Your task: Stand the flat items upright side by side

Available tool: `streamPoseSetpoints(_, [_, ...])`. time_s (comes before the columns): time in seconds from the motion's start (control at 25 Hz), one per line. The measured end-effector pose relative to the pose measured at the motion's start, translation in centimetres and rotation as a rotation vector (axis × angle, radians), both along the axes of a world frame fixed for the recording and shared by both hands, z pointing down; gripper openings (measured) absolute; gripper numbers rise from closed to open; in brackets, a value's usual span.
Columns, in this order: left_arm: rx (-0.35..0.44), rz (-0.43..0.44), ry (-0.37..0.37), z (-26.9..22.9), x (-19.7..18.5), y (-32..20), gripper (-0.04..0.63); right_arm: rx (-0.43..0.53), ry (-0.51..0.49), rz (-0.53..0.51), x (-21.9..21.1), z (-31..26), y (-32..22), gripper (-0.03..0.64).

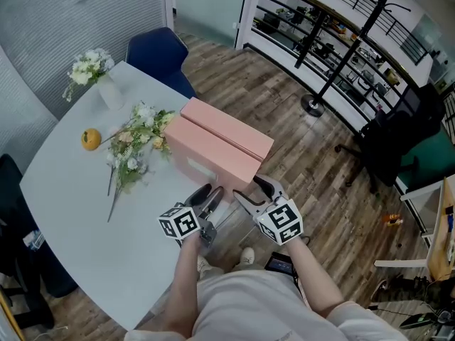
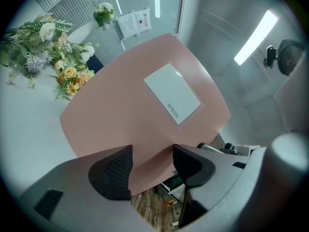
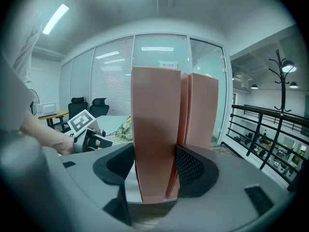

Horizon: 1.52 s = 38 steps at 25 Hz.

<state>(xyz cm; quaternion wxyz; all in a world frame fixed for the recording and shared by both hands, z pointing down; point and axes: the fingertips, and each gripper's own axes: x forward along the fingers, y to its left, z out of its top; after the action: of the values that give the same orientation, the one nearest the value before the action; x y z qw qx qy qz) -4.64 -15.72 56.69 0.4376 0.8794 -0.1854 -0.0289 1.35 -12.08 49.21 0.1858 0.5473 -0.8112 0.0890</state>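
Two flat pink boxes stand upright side by side near the white table's (image 1: 85,219) front edge: the near box (image 1: 213,153) and the far box (image 1: 229,126). My right gripper (image 1: 256,190) is at the near box's right end. In the right gripper view its pads (image 3: 190,166) sit against both sides of the near box's narrow end (image 3: 155,120), with the far box (image 3: 203,110) just beyond. My left gripper (image 1: 207,194) is open and faces the near box's broad side (image 2: 120,105), which carries a white label (image 2: 172,99). Its jaws stand apart in front of the box's lower corner.
A loose bunch of flowers (image 1: 135,144) and an orange (image 1: 90,139) lie left of the boxes. A vase of white flowers (image 1: 92,69) stands at the back. A blue chair (image 1: 160,52) is behind the table. A coat stand (image 1: 341,55) and a dark office chair (image 1: 391,148) stand on the wood floor.
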Motion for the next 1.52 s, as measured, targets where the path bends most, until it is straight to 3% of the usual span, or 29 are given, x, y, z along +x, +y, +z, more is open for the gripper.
streamPoseSetpoints(1.08, [0.004,-0.008,-0.013,-0.4,-0.2,-0.1,0.245,0.030,-0.033,0.022,0.5,-0.2,0.6,0.278])
streamPoseSetpoints(1.52, [0.062,-0.035,-0.031,-2.2,-0.5,0.6,0.244,0.046,-0.071,0.045,0.9,-0.9,1.9,0.278])
